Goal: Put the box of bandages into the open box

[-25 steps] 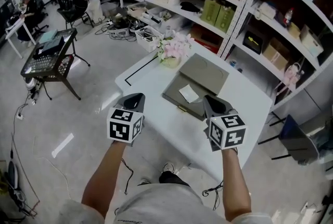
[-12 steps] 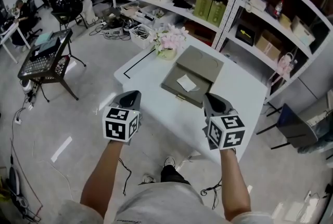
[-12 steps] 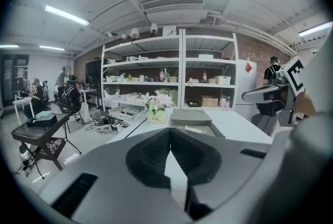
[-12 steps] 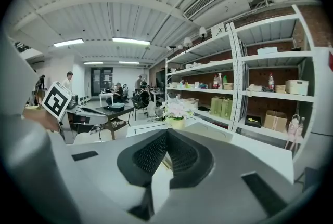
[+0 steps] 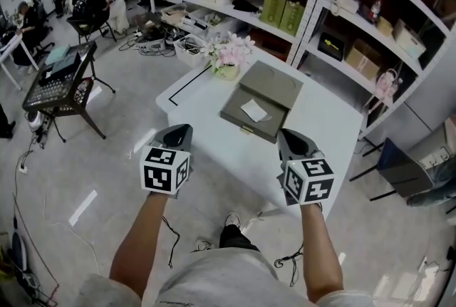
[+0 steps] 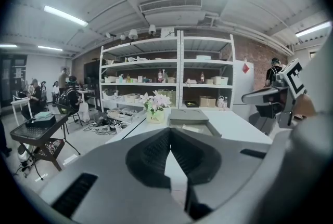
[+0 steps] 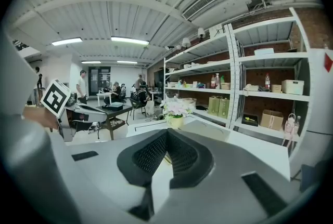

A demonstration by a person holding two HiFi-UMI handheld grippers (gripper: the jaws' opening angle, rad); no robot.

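Observation:
An open grey box (image 5: pixel 260 102) lies on the white table (image 5: pixel 313 134), its lid folded back toward the shelves. A small flat white thing (image 5: pixel 254 110) rests in its tray; I cannot tell whether it is the box of bandages. The left gripper view shows the same open grey box (image 6: pixel 190 123) straight ahead. My left gripper (image 5: pixel 177 132) hangs off the table's near left edge, over the floor, jaws shut and empty (image 6: pixel 169 130). My right gripper (image 5: pixel 291 139) hovers above the table's near edge, short of the box, likewise shut on nothing (image 7: pixel 166 131).
A pot of pink flowers (image 5: pixel 229 56) stands at the table's far corner beside the box. Metal shelving (image 5: pixel 335 6) full of goods runs behind. A black stand (image 5: pixel 60 81) and cables are on the floor at left, a chair (image 5: pixel 399 170) at right.
The table and box have slid slightly up and away in the head view. Both grippers stay shut and nearly where they were, the left a touch further left.

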